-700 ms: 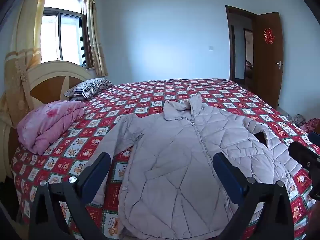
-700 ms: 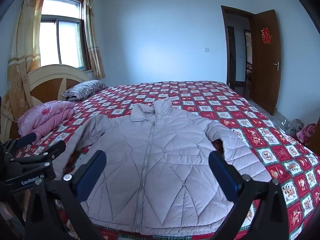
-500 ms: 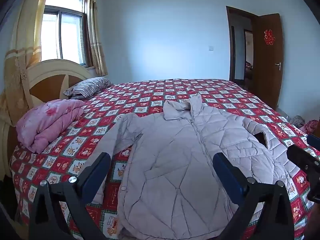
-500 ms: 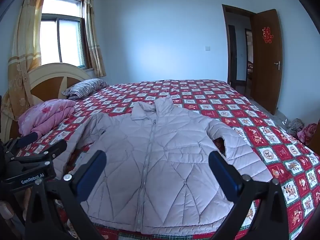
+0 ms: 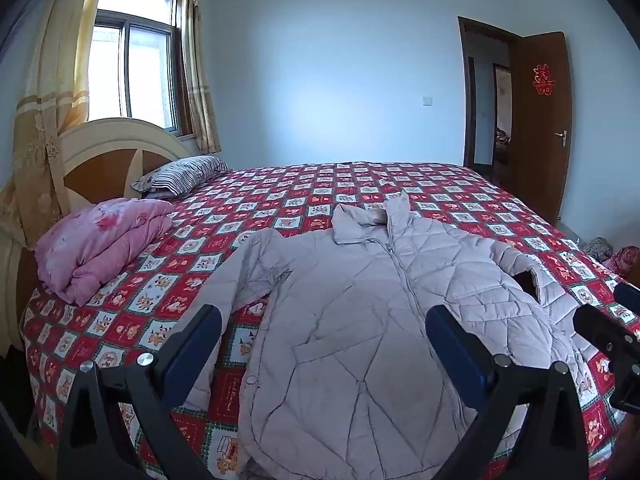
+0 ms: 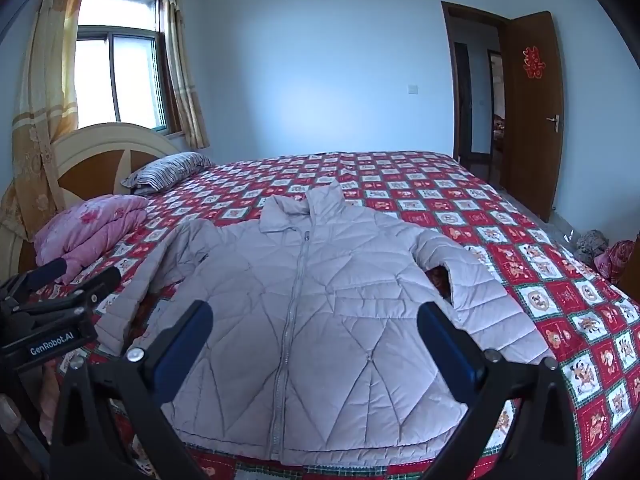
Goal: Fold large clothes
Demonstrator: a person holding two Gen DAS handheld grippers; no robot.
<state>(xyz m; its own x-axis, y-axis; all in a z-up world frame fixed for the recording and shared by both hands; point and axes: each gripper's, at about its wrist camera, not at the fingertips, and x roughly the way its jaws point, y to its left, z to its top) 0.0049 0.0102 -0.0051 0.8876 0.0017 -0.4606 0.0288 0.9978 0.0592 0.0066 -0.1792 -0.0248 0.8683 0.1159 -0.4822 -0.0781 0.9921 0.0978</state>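
While both grippers — left gripper [image 5: 322, 332], right gripper [image 6: 314, 326] — hover wide open and empty, slippery puffy jacket [image 6: 316, 292] may slide off pads.

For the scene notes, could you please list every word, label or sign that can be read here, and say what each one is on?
"GenRobot.AI": white label on the left gripper, seen in the right wrist view.
Red paper sign on the open wooden door: an ornamental character, too small to read with certainty.
Bedspread squares: some carry lettering, too blurred to read.
Quilted jacket: no visible text.
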